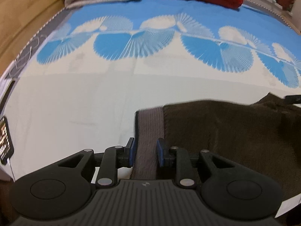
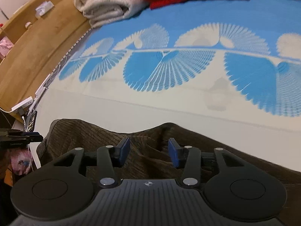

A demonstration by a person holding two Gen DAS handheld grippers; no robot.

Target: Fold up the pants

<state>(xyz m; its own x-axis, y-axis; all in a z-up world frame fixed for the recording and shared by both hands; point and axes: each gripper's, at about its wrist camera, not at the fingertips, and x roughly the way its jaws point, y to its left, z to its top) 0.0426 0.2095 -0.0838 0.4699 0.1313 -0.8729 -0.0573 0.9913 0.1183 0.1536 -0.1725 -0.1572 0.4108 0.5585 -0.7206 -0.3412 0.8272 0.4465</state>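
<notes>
My left gripper (image 1: 145,151) stands narrowly parted astride the grey waistband (image 1: 148,124) of the brown pants (image 1: 235,137), pads just beside it, not visibly pinching. My right gripper (image 2: 148,153) is spread wider above the rumpled corduroy, gripping nothing. The pants lie on the blue-and-white bed sheet (image 1: 75,98).

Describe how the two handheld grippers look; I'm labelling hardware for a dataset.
Both match. The left gripper and right gripper have matte black plastic bodies with ribbed centre plates bearing a small round emblem, round discs at each side, silver pivot pins on black linkage arms, and black fingers faced with blue pads. No cables, sleeves or hands show.
</notes>
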